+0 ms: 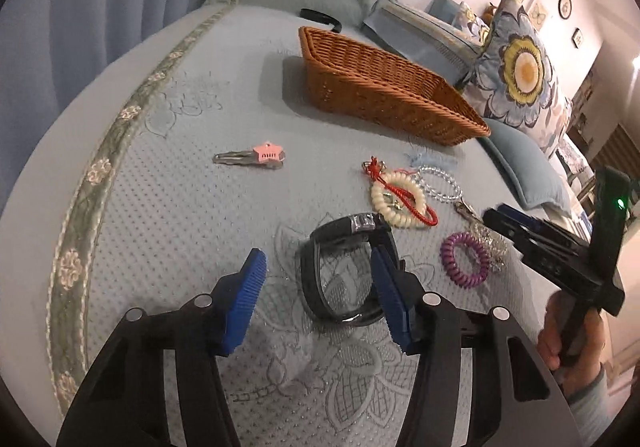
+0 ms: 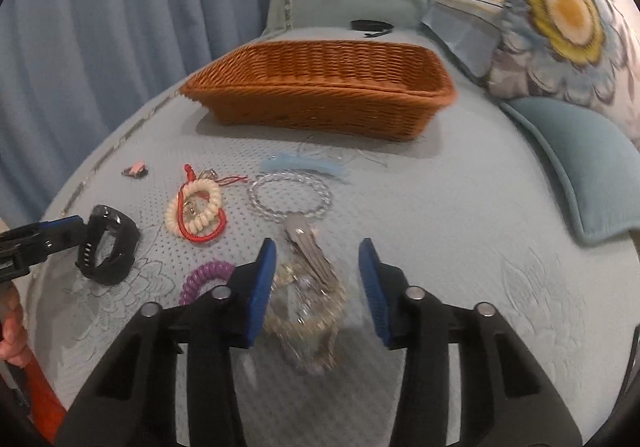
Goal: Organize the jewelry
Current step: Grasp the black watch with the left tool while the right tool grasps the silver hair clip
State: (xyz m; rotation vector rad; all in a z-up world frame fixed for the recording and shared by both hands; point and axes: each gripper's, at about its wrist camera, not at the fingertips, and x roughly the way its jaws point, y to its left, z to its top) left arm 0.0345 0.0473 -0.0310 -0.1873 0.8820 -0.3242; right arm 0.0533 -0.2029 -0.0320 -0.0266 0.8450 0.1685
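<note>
Surveying largest first: pale blue quilted bed cover (image 1: 200, 207) carries everything. The brown woven wicker basket (image 2: 320, 87) sits at the far side; what shows of its interior holds no jewelry, so by my reading no piece has been put away yet, and nearly all of the task remains.

Left claw (image 1: 316, 299) is spread wide, its right pad just against the black wristwatch with looped strap (image 1: 348, 267), which stands on edge on the cover; nothing gripped. Right claw (image 2: 318, 287) is likewise released, hovering over the tangled silver-gold chain bundle (image 2: 308, 311), jaws on either side of it, apart from it as far as the blur allows.

Loose on the cover, between claws and basket: clear glass bead bracelet (image 2: 288, 195) with metal keys attached; cream spiral coil band (image 2: 196, 211) tangled with a red cord; purple spiral coil band (image 1: 466, 259); light blue tassel piece (image 2: 304, 165); pink star-topped hair clip (image 1: 256, 157), well apart to the left.

Judgement: first pickups pending, watch and chain likely.
</note>
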